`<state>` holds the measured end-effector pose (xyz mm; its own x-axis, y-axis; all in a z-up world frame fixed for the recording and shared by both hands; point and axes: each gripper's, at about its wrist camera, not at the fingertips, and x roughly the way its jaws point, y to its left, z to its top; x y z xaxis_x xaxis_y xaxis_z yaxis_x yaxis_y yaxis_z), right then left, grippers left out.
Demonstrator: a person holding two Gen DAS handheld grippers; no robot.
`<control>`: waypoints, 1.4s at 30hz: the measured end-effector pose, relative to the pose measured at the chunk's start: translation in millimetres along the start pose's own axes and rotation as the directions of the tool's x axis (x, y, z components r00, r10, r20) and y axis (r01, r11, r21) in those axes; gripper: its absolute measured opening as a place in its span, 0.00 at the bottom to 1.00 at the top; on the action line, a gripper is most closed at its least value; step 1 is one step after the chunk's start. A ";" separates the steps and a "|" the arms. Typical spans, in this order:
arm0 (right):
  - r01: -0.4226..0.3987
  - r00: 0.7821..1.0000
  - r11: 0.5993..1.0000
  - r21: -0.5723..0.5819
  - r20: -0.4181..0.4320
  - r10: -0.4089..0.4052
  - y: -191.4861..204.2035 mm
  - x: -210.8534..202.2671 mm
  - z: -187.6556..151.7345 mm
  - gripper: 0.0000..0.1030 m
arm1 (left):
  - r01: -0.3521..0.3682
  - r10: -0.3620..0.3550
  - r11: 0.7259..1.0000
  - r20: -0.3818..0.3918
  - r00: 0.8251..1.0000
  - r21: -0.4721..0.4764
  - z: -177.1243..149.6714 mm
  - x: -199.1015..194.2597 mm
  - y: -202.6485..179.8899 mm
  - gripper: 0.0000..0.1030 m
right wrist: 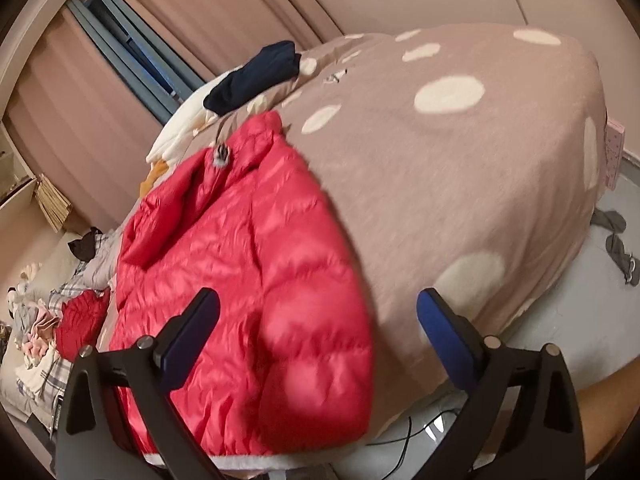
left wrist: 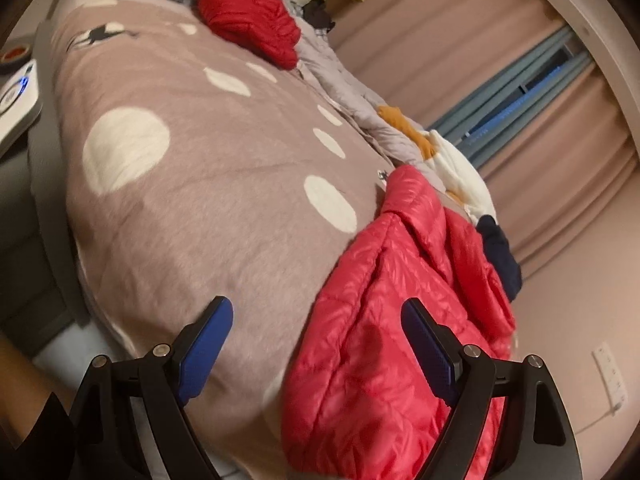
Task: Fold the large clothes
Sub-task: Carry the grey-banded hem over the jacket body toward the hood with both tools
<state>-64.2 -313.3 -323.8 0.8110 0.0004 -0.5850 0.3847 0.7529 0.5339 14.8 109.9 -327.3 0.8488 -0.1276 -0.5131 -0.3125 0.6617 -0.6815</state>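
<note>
Left wrist view: the red puffer jacket (left wrist: 400, 320) lies spread on the spotted blanket (left wrist: 192, 208) of the bed, passing under the left gripper (left wrist: 316, 322), whose fingers (left wrist: 208, 344) stand wide apart, gripping nothing. The right gripper (right wrist: 320, 312) hovers over the same jacket (right wrist: 260, 280), fingers (right wrist: 192, 320) spread, nothing held.

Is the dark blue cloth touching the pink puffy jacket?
Apart. In the right wrist view, the dark blue cloth lies farther up the bed, with a strip of dotted blanket and white fabric between it and the pink puffy jacket.
</note>
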 end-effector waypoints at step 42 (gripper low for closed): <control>-0.251 0.950 0.960 0.125 -0.157 0.269 55.8 38.7 -38.4 0.14 | 0.143 -0.091 0.979 -0.311 0.946 0.148 -42.4 48.0 -61.4 0.19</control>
<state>-28.2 -246.0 -340.1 0.8052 0.3059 -0.5081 0.2210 0.6402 0.7357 56.6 31.8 -332.2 0.6991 -0.4105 -0.5854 -0.1215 0.7387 -0.6630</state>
